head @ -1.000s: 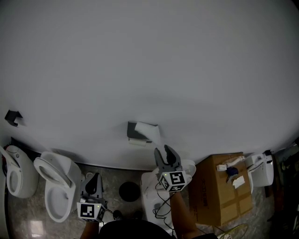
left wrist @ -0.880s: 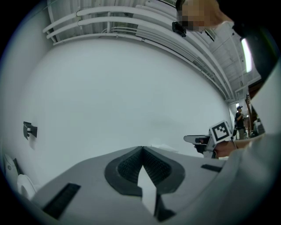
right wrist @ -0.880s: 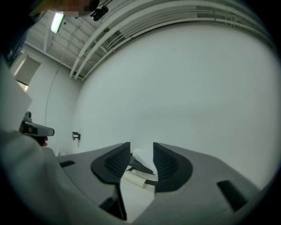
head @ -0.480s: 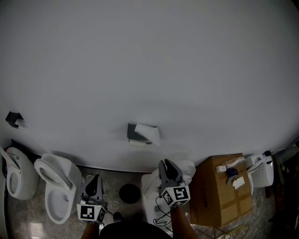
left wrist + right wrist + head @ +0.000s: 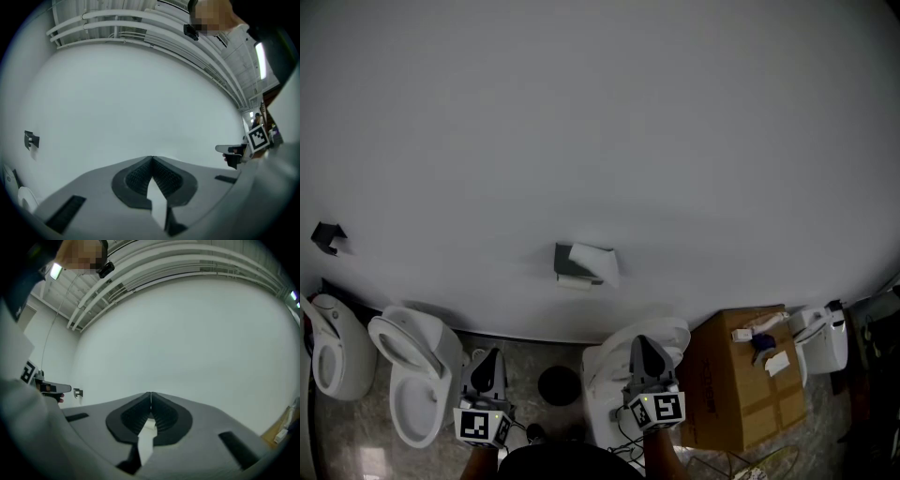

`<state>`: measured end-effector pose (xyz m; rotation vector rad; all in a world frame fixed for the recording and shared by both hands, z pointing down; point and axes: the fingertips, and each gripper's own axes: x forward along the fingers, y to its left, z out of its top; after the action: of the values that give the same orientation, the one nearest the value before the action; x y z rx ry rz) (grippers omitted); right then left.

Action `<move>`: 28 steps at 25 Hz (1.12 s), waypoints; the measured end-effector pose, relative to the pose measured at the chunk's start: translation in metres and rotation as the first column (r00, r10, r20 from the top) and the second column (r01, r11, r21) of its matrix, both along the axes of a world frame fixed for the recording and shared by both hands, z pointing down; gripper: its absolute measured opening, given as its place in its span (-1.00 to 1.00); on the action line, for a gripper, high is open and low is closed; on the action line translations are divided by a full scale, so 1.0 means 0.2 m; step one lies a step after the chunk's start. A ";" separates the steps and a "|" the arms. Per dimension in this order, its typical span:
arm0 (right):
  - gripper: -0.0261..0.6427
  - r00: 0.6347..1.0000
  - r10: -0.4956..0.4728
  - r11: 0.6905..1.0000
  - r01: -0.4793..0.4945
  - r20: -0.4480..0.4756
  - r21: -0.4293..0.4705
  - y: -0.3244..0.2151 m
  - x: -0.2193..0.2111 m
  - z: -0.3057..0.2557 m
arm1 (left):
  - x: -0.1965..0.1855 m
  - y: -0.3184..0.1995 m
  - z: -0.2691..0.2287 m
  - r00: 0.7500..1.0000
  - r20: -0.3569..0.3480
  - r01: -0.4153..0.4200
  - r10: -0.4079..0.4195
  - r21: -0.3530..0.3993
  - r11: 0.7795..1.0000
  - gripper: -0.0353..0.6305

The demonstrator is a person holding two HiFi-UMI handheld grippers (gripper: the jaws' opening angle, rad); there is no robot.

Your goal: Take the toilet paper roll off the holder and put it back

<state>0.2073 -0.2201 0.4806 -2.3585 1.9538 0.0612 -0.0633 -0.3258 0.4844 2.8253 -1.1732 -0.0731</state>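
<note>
While toilets (image 5: 417, 370) line floor (image 5: 521, 361), roll (image 5: 594, 262) hangs.

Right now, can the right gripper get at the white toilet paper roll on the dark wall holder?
Probably yes: nothing stands between the right gripper and the white toilet paper roll on its dark wall holder. But it hangs below, fingers shut, so they must open first.

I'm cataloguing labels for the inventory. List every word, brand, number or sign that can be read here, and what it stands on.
None can be read as text.
Left tongs, marker cube: black-and-white squares, no letters.
Right tongs, marker cube: the same.
Cardboard box: no print legible; items on top too small to read.
Toilet paper roll: plain.
</note>
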 end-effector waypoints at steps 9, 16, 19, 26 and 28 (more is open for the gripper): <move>-0.91 0.997 0.015 0.999 -0.018 -0.076 -0.028 0.08 -0.09 -0.01 | -0.01 0.06 0.00 1.000 0.013 -0.021 0.021 0.003 1.000 -0.88; -0.91 0.997 0.014 1.000 -0.013 -0.081 0.015 0.09 -0.10 -0.03 | 0.00 0.06 -0.01 0.999 0.019 -0.030 0.030 0.011 0.999 -0.88; -0.91 0.993 0.017 1.000 -0.014 -0.113 0.025 0.10 -0.09 -0.02 | -0.01 0.07 -0.01 0.999 0.017 -0.029 0.028 0.010 1.000 -0.88; -0.91 0.996 0.018 1.000 -0.017 -0.085 0.020 0.09 -0.12 -0.04 | -0.03 0.06 -0.01 1.000 0.014 -0.022 0.022 0.006 1.000 -0.88; -0.91 0.996 0.020 0.999 -0.017 -0.088 0.038 0.09 -0.12 -0.05 | -0.04 0.05 -0.02 1.000 0.004 -0.008 0.008 0.010 1.000 -0.88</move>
<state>0.1828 -0.2023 0.4698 -2.3893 1.9511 0.2043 -0.0706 -0.3161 0.4797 2.8401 -1.1653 -0.0732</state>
